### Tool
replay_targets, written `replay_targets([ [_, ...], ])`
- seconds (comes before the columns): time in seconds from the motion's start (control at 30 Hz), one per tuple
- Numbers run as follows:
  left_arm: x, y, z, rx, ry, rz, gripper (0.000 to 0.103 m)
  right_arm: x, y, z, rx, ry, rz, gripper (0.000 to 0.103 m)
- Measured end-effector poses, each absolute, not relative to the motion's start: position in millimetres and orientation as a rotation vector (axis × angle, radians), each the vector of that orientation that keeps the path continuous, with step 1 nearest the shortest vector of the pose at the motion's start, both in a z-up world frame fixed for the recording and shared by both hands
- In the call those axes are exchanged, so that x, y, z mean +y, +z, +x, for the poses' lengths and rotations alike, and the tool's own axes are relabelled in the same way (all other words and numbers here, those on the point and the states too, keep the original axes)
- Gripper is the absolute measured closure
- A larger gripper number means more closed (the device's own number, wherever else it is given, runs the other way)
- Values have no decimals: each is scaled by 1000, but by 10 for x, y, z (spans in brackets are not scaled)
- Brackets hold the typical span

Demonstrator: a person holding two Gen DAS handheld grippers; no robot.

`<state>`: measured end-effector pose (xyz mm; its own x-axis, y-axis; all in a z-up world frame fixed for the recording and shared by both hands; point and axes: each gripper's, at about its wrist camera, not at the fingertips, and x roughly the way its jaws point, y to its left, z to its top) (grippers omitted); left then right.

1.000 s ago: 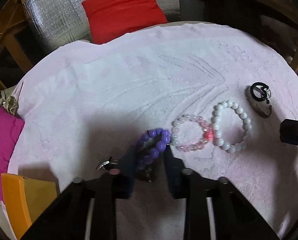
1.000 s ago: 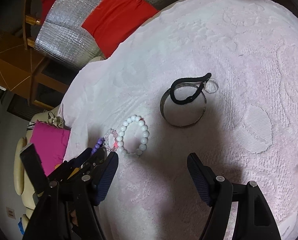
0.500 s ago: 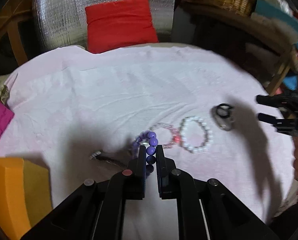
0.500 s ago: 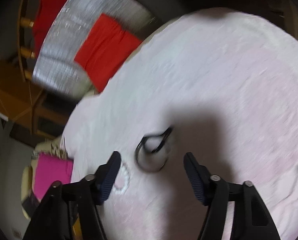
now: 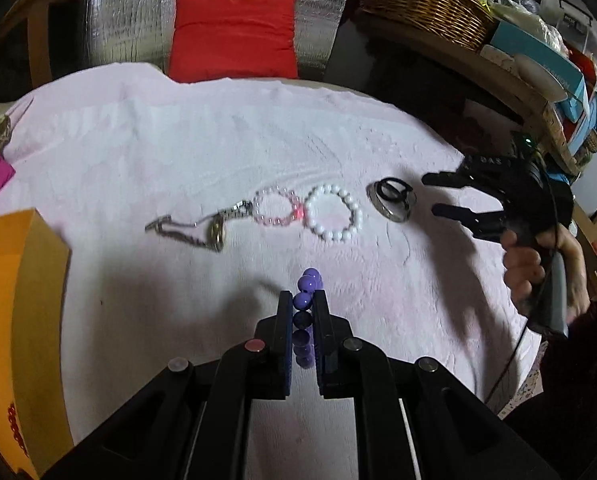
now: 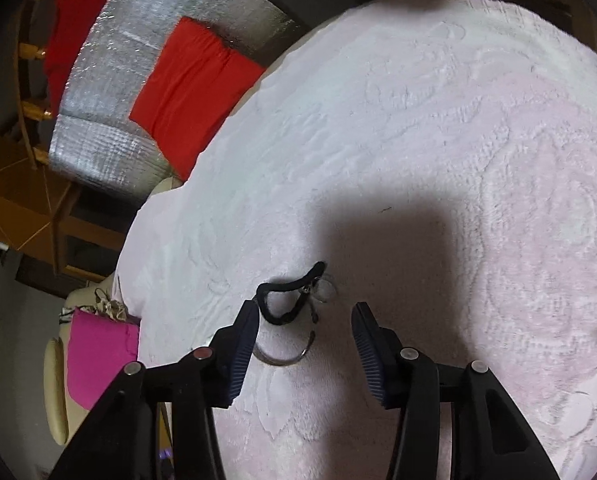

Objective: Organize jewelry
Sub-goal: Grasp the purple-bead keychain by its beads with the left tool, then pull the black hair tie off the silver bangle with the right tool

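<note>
Left gripper (image 5: pixel 302 300) jaws clamp purple bracelet (image 5: pixel 307 285); right gripper (image 6: pixel 304 320) jaws spread over bangle (image 6: pixel 284 356)

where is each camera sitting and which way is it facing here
Left wrist: sits on the left tool, looking forward across the pink cloth at the pink bead bracelet, white bead bracelet and chain; its fingers clamp the purple bead bracelet; the person's right hand shows holding the right tool.
Right wrist: sits on the right tool, looking down at the metal bangle and black cord; only its open fingers show.
Shared: bangle, cord, cloth, red cushion.
</note>
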<state>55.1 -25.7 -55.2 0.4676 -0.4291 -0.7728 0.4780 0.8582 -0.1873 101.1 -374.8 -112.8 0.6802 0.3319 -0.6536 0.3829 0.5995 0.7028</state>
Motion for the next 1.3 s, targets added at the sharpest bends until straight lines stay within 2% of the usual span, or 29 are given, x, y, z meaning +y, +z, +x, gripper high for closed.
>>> replay_targets([
  [0.57, -273, -593, 528, 926, -567, 51, 93, -3822, -1332, 1331, 826, -64, 1035, 50],
  [0.63, -259, -595, 540, 926, -564, 48, 93, -3783, -1312, 1346, 840, -86, 997, 53],
  [0.7, -251, -596, 554, 925, -560, 44, 93, -3755, -1316, 1373, 854, -107, 962, 70],
  [0.73, -250, -595, 555, 924, -558, 44, 93, -3743, -1321, 1381, 865, -123, 939, 75],
  [0.8, -237, -591, 560, 923, -554, 38, 93, -3749, -1322, 1374, 871, -132, 923, 90],
  [0.83, -230, -590, 561, 924, -553, 34, 93, -3755, -1325, 1376, 871, -130, 925, 93],
  [1.3, -61, -473, 446, 896, -514, -33, 93, -3765, -979, 1115, 758, -62, 932, 97],
])
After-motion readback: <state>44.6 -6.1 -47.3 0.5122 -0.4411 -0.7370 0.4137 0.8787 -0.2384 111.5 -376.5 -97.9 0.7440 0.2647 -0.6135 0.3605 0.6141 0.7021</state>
